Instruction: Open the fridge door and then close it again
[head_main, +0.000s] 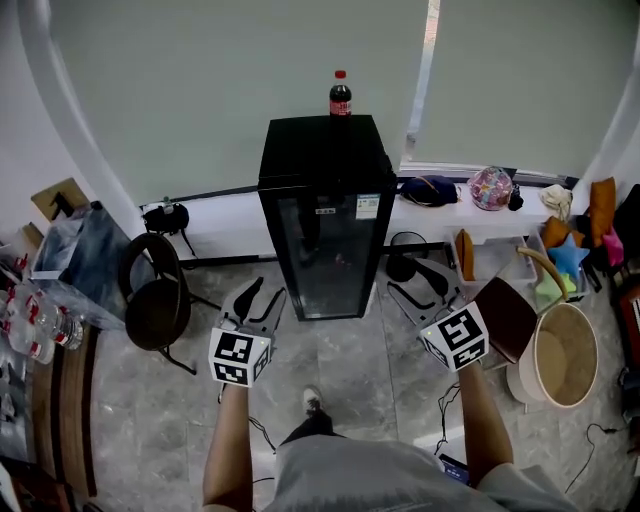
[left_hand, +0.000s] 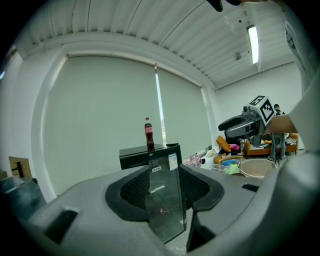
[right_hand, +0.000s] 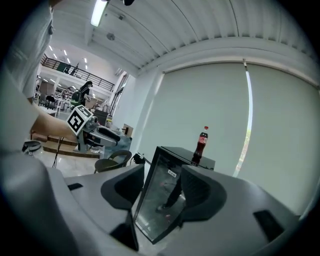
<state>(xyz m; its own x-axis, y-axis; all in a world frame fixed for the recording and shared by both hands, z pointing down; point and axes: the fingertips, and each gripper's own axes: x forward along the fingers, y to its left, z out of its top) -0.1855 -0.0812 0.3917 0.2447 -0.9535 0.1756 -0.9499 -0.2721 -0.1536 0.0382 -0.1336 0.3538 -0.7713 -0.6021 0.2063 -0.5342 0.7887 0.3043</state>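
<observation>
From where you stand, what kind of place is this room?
Probably an office or lab corner: a small glass-door fridge stands on the tiled floor, large roller blinds hang behind it, and a chair stands nearby.

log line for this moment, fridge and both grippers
black glass-door fridge: door shut | on top: red-capped cola bottle | left gripper: open, empty | right gripper: open, empty | both short of fridge

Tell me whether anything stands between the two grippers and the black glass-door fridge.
Nothing visible does: only grey tiled floor lies between the left gripper, the right gripper and the black glass-door fridge; the dark round chair stands aside.
</observation>
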